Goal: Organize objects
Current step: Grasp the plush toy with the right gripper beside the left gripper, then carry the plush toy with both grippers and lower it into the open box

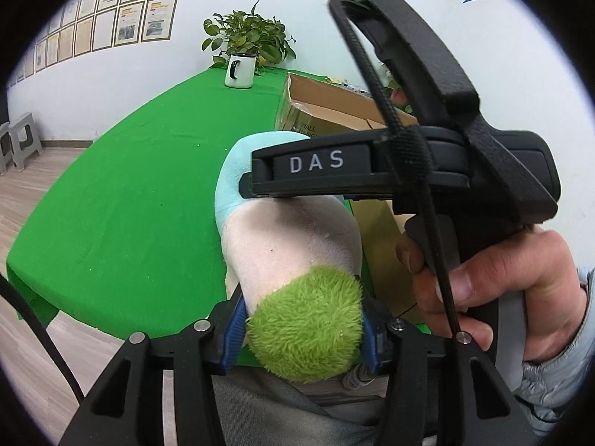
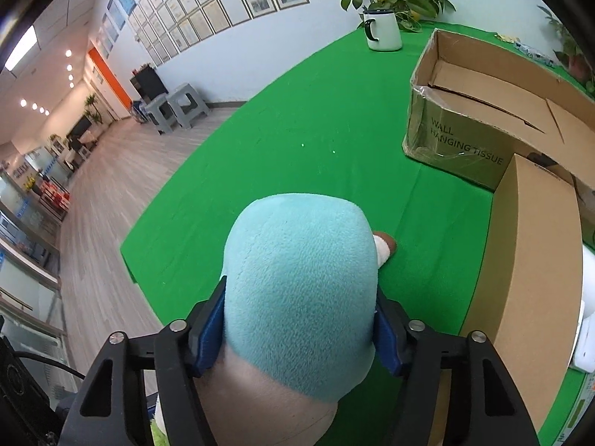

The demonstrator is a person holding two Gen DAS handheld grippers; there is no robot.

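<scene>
Above the green-clothed table's [image 1: 111, 204] near edge, both grippers clamp one soft plush toy [image 1: 290, 260]: the left gripper [image 1: 303, 338] pinches its fuzzy green end, the right gripper [image 2: 301, 334] its pale-blue end; pulling apart could tear it free.

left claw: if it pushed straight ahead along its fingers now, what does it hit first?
The plush toy already fills the left claw, pads on its green furry end, so it would just push that. Next in line is the right claw, gripping the toy's blue end. The cardboard box lies further back; depth unclear.
</scene>
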